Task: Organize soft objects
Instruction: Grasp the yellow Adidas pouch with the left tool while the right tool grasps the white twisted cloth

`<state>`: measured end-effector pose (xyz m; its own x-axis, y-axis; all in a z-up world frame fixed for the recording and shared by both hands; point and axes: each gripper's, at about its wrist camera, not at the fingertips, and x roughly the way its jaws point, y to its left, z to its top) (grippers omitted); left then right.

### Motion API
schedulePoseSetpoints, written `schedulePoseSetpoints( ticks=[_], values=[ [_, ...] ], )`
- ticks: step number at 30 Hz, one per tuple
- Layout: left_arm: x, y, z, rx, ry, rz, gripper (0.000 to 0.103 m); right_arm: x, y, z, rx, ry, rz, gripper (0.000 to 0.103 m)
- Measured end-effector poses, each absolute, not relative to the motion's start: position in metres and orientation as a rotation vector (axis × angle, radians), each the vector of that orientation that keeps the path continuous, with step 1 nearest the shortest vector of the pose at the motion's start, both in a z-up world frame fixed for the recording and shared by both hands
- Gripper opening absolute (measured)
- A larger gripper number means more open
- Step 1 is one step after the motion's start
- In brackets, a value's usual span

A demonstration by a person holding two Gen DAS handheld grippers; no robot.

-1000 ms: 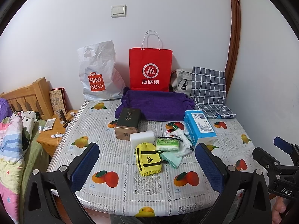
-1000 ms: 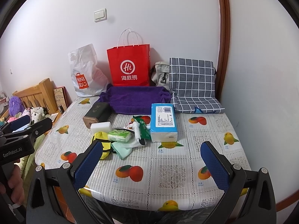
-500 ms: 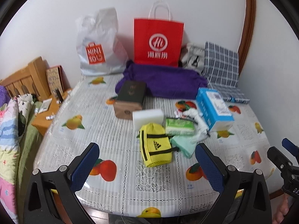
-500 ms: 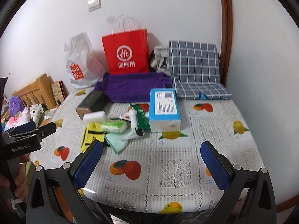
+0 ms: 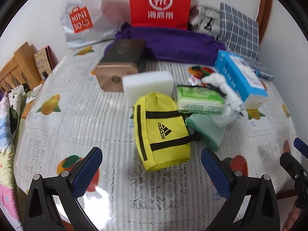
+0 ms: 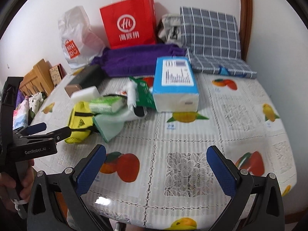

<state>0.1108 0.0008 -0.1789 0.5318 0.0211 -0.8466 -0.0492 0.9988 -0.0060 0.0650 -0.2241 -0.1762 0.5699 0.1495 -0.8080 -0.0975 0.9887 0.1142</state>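
Soft objects lie heaped near the middle of the fruit-print table: a yellow pouch nearest the front edge, a white sponge block touching its far end, a green tissue pack just beside it and resting partly on a mint cloth, with a blue tissue box at the heap's right side. They crowd and overlap one another, which is likely why they need sorting. Behind them a purple cloth bundle stretches along the wall in front of a red paper bag, perhaps a place to gather things, though I cannot tell. The left gripper hangs over the front of the table with its jaws spread wide and nothing between them, lined up with the yellow pouch, which sits just ahead of its fingers; that pouch looks like the first pick, being nearest and least buried. The right gripper also has its jaws spread and empty, over bare tablecloth well apart from the heap, seemingly held clear to leave the left one room.
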Motion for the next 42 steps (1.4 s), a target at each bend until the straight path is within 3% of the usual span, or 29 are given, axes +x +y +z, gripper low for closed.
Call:
schedulePoseSetpoints(
  ticks=[16,19,21,24,28,33,35,37,40,42],
  values=[
    [0.146,-0.015,-0.220,0.030,1.055,0.053,0.102,0.085,-0.232,-0.195,0.093,0.980,0.177,0.103],
    [0.146,-0.009,-0.219,-0.014,1.035,0.043,0.093,0.090,-0.226,-0.197,0.089,0.982,0.196,0.103],
    [0.146,-0.006,-0.218,-0.005,1.026,0.041,0.076,0.093,-0.221,-0.197,0.083,0.980,0.200,0.102],
    [0.144,0.000,-0.215,0.007,1.034,0.008,0.067,0.099,-0.212,-0.194,0.081,0.952,0.209,0.100],
    [0.135,0.014,-0.212,0.039,1.044,0.014,0.063,0.112,-0.202,-0.185,0.106,0.900,0.235,0.093],
    [0.128,0.043,-0.209,-0.004,1.040,0.055,0.063,0.132,-0.179,-0.180,0.028,0.874,0.248,0.071],
    [0.126,0.056,-0.211,-0.027,1.038,0.070,0.063,0.142,-0.168,-0.185,-0.029,0.897,0.248,0.050],
    [0.124,0.064,-0.214,-0.048,1.037,0.074,0.063,0.151,-0.159,-0.193,-0.058,0.931,0.253,0.038],
    [0.122,0.071,-0.215,-0.080,1.024,0.052,0.063,0.158,-0.154,-0.203,-0.073,0.958,0.236,0.037],
    [0.122,0.072,-0.216,-0.086,1.017,0.044,0.064,0.163,-0.149,-0.208,-0.090,0.967,0.232,0.030]
  ],
)
